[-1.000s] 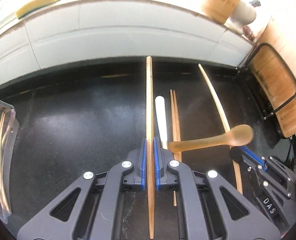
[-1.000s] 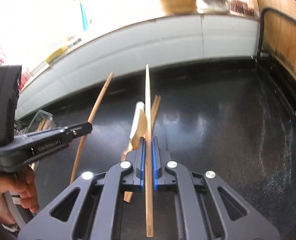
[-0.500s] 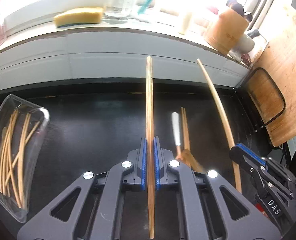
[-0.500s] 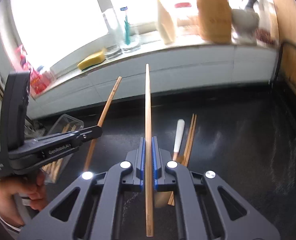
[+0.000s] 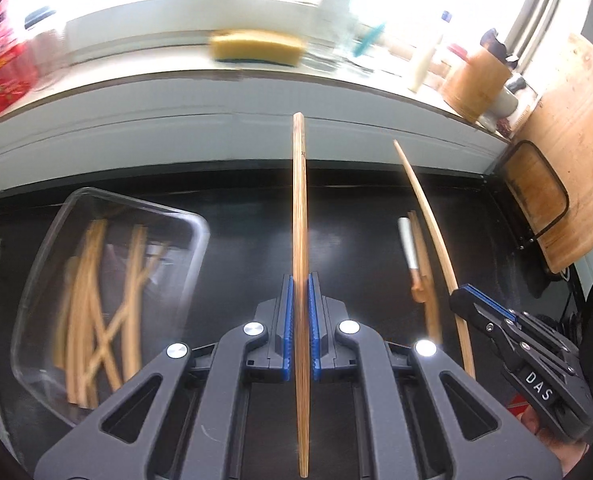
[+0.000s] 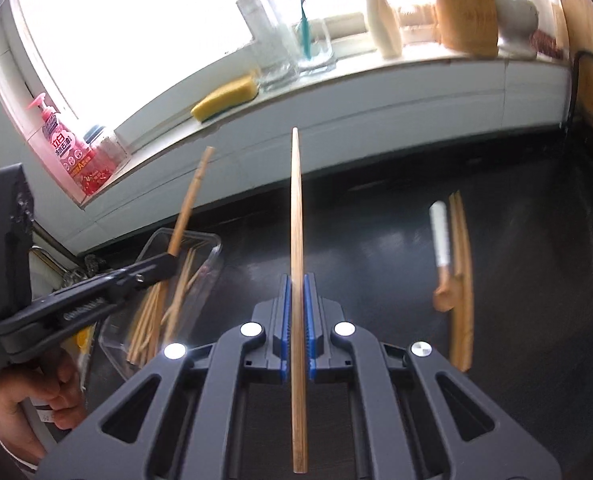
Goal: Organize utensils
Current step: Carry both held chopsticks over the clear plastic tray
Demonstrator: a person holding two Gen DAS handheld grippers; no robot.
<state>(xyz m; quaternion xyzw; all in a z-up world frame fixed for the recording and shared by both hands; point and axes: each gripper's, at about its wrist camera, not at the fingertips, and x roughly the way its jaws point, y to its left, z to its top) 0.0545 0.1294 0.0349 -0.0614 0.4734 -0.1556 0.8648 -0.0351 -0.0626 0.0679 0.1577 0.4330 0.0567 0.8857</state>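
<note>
My left gripper (image 5: 300,280) is shut on a wooden chopstick (image 5: 299,216) that points forward, held above the black counter. My right gripper (image 6: 295,280) is shut on a second wooden chopstick (image 6: 296,208). A clear plastic tray (image 5: 44,248) holding several chopsticks (image 5: 92,300) lies at the left; it also shows in the right wrist view (image 6: 212,252). A wooden spoon with a white handle (image 5: 407,248) and a pair of chopsticks (image 5: 424,256) lie on the counter to the right. The right gripper (image 5: 468,298) shows at lower right in the left wrist view, the left gripper (image 6: 164,266) over the tray in the right wrist view.
A white tiled sill behind the counter carries a yellow sponge (image 6: 224,98), glass jars (image 6: 272,52), a white bottle (image 6: 384,20), a wooden holder (image 6: 466,4) and a pink soap bottle (image 6: 62,140). A wooden cutting board in a black rack (image 5: 568,152) stands at the right.
Both grippers have lifted and swung left with their chopsticks. The tray has come closer into view, and the spoon and chopstick pair have slid off to the right.
</note>
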